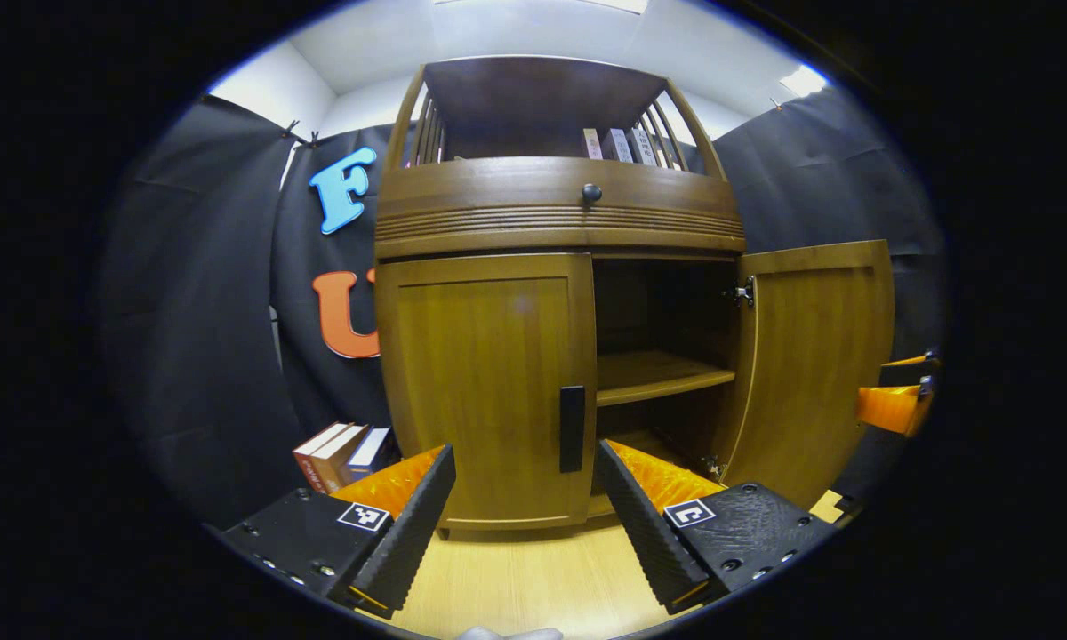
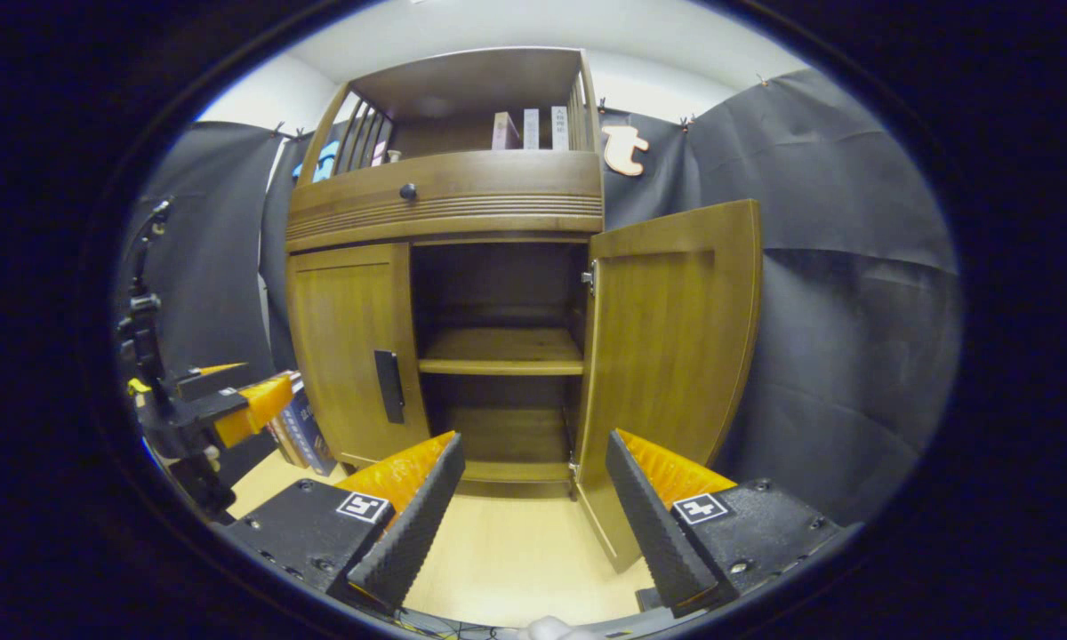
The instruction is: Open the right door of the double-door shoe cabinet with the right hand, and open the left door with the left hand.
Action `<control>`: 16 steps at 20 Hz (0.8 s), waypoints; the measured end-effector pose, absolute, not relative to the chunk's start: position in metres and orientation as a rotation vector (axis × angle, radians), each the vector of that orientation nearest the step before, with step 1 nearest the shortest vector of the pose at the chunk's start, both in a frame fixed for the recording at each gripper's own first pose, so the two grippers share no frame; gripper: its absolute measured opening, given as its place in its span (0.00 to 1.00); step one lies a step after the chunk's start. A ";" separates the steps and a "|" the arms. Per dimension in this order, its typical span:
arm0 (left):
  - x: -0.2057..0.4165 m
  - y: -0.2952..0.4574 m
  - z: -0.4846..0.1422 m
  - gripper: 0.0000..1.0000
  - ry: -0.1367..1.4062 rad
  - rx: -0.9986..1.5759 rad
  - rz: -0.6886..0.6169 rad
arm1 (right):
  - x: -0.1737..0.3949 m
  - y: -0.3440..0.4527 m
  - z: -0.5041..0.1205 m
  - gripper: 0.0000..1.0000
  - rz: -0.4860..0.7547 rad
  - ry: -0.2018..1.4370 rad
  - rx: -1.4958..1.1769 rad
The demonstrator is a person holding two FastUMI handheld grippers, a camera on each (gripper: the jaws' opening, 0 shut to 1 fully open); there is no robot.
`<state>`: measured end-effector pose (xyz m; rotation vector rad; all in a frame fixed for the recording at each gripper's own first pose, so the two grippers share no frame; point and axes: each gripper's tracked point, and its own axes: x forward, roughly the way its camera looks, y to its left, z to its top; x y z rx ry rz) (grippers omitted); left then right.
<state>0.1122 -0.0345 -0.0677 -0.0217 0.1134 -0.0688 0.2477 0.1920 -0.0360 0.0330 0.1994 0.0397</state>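
My left hand-held gripper (image 1: 525,498) is spread wide and holds nothing, facing the shoe cabinet (image 1: 556,209) on the floor (image 1: 533,578). The left door (image 1: 485,391) sits closed, its black handle (image 1: 572,428) near the inner edge. My right hand-held gripper (image 2: 533,498) also gapes empty; the right door (image 2: 667,356) stands swung open.
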 end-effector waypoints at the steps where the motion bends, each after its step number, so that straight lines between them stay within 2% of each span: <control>1: 0.129 -0.041 -0.071 0.96 0.103 -0.027 -0.084 | 0.248 0.191 -0.037 1.00 0.031 0.206 0.021; 4: 0.175 -0.061 -0.092 0.96 0.110 -0.043 -0.128 | 0.251 0.189 -0.036 1.00 0.005 0.225 0.013; 5: 0.190 -0.064 -0.097 1.00 0.103 -0.031 -0.126 | 0.251 0.188 -0.037 1.00 -0.003 0.233 0.015; 6: 0.203 -0.067 -0.101 0.96 0.090 -0.020 -0.131 | 0.251 0.187 -0.036 1.00 -0.014 0.239 0.015; 11: 0.249 -0.086 -0.130 0.96 0.117 -0.032 -0.147 | 0.250 0.179 -0.041 1.00 -0.060 0.284 0.010; 15: 0.271 -0.081 -0.133 0.94 0.115 -0.024 -0.108 | 0.246 0.178 -0.048 1.00 -0.070 0.309 0.008; 16: 0.272 -0.082 -0.135 0.82 0.119 -0.023 -0.109 | 0.246 0.179 -0.050 1.00 -0.071 0.314 0.010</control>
